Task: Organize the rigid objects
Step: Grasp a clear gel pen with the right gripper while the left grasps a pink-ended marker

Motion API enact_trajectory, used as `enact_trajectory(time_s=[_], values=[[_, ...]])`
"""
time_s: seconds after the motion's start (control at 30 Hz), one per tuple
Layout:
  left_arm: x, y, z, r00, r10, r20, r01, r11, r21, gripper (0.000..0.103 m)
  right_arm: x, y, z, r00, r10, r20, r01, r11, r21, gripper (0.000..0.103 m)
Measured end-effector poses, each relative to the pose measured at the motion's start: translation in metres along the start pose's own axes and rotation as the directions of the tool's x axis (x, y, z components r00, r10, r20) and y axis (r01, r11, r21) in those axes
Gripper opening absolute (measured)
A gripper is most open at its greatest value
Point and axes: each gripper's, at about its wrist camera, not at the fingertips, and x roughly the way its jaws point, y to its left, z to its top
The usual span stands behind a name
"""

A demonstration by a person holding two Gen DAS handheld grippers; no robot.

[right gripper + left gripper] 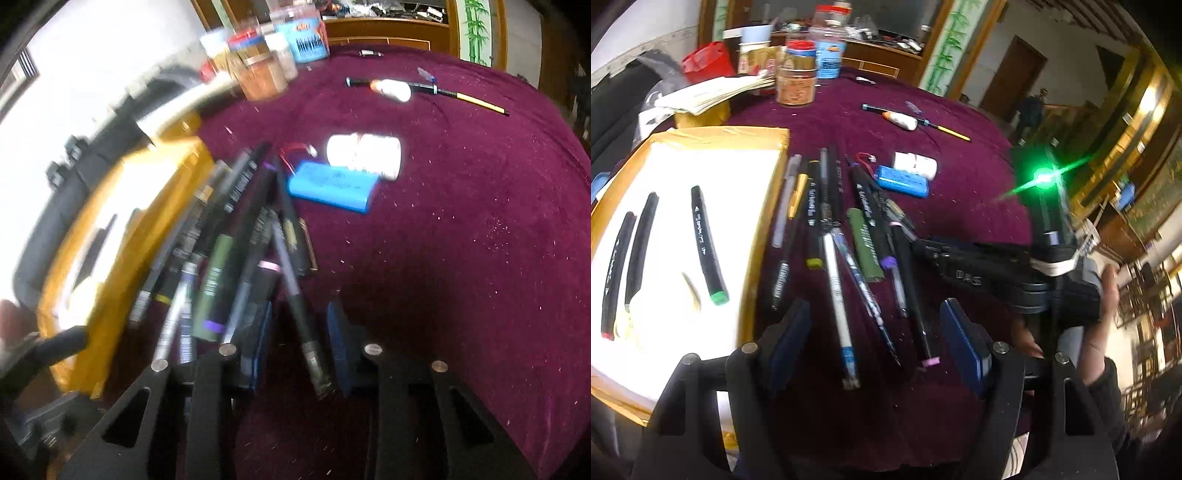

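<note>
Left gripper (875, 350) hovers low over a heap of pens and markers (849, 236) on the maroon tablecloth (960, 206). Its jaws stand wide apart, blue pads (964, 343) to either side of several pen ends, nothing pinched.

Right gripper (299, 339): jaws parted, a dark pen (306, 332) lying in the gap. Cannot tell whether the pads touch it (view is motion-blurred). From the left wrist view the right gripper (923, 245) reaches into the heap from the right, with a green light (1043, 179) glowing on its body.

Yellow-rimmed tray (764, 229) sits just left of the heap, white inside. Three black markers lie in it roughly parallel: one green-capped marker (707, 243), two others (631, 258) further left.

Beyond the heap: blue battery pack (905, 181) with red lead, touching or nearly touching a white bottle (916, 164) on its side. Further back, a thin yellow-tipped brush (916, 120) with a small white tube over it. Jars (796, 74) and a stack of papers (716, 92) at the far edge.
</note>
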Motion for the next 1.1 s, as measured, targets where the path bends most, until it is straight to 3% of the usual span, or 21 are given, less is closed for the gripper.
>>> enact_trajectory(time_s=[0.1,0.33,0.4,0.47,0.57,0.63,0.67,0.73,0.83,1.0,1.1], values=[[0.004,-0.005,-0.002,1.0,0.003,-0.011,-0.002,1.0,0.016,0.072,-0.006,0.003,-0.01,1.0,-0.016,0.01,0.016,1.0,-0.011,0.013],[0.022,-0.027,-0.005,0.997,0.0,-0.077,0.006,0.996,0.086,0.07,-0.039,-0.008,-0.062,1.0,0.001,0.014,-0.001,1.0,-0.02,0.012],[0.033,-0.036,-0.006,0.993,0.026,-0.114,-0.011,0.991,0.133,0.058,-0.053,-0.021,-0.078,1.0,-0.018,0.012,0.017,0.999,0.027,0.011],[0.043,-0.045,-0.006,0.99,0.045,-0.134,-0.021,0.984,0.175,0.056,-0.063,-0.031,-0.089,1.0,-0.022,0.017,0.021,0.997,0.069,0.011],[0.06,-0.055,-0.002,0.982,0.06,-0.177,-0.024,0.979,0.202,0.036,-0.07,-0.038,-0.098,0.999,-0.021,0.026,0.018,0.993,0.118,0.011],[0.072,-0.059,-0.001,0.977,0.072,-0.202,-0.028,0.977,0.213,0.034,-0.069,-0.038,-0.098,0.999,-0.023,0.037,0.018,0.992,0.126,0.011],[0.08,-0.063,-0.002,0.968,0.117,-0.221,-0.061,0.967,0.246,0.032,-0.069,-0.037,-0.097,0.999,-0.027,0.04,0.021,0.991,0.129,0.012],[0.08,-0.066,-0.004,0.968,0.148,-0.203,-0.091,0.96,0.265,0.026,-0.067,-0.036,-0.095,0.999,-0.032,0.044,0.026,0.991,0.131,0.012],[0.071,-0.071,-0.012,0.971,0.105,-0.215,-0.042,0.96,0.278,0.014,-0.067,-0.034,-0.095,0.998,-0.039,0.048,0.033,0.991,0.129,0.012],[0.071,-0.067,-0.019,0.967,0.069,-0.244,-0.007,0.97,0.245,0.013,-0.069,-0.039,-0.098,0.997,-0.018,0.072,0.007,0.987,0.158,0.012],[0.071,-0.07,-0.018,0.958,0.093,-0.272,-0.017,0.963,0.269,0.014,-0.069,-0.039,-0.098,0.997,-0.022,0.078,0.01,0.988,0.157,0.012]])
